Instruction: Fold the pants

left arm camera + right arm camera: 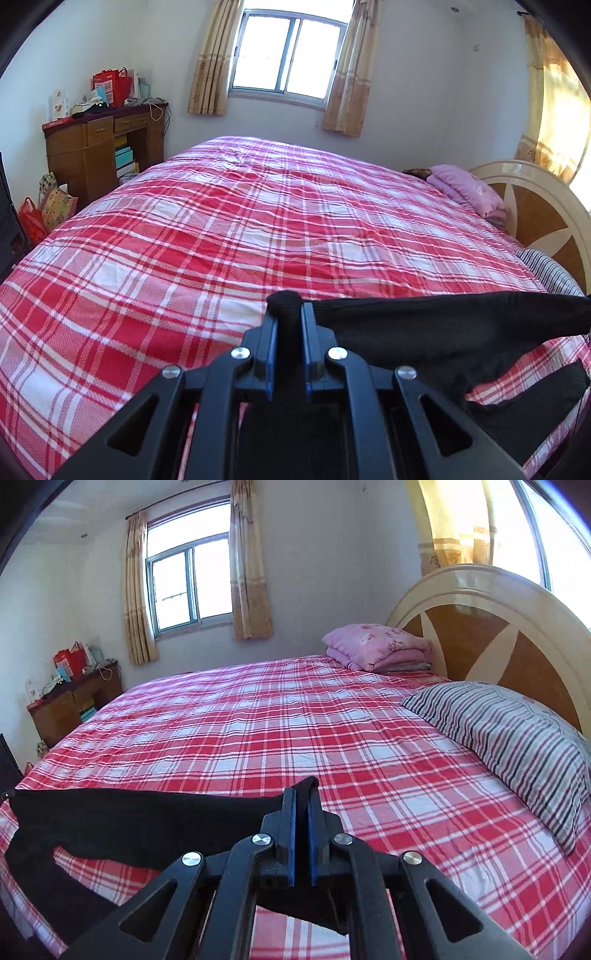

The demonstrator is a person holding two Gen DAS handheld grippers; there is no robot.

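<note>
Black pants [424, 328] hang stretched between my two grippers above the near edge of a bed with a red plaid cover [258, 221]. My left gripper [289, 314] is shut on a bunched corner of the pants, which run off to the right. In the right wrist view my right gripper [302, 797] is shut on the other corner, and the pants [140, 823] run off to the left. A lower part of the pants droops onto the cover near the bed's edge.
A striped pillow [517, 746] and a folded pink quilt [376, 646] lie by the rounded headboard [491, 627] on the right. A cluttered wooden desk [99, 155] with bags beside it stands at the far left. A curtained window [284, 55] is behind the bed.
</note>
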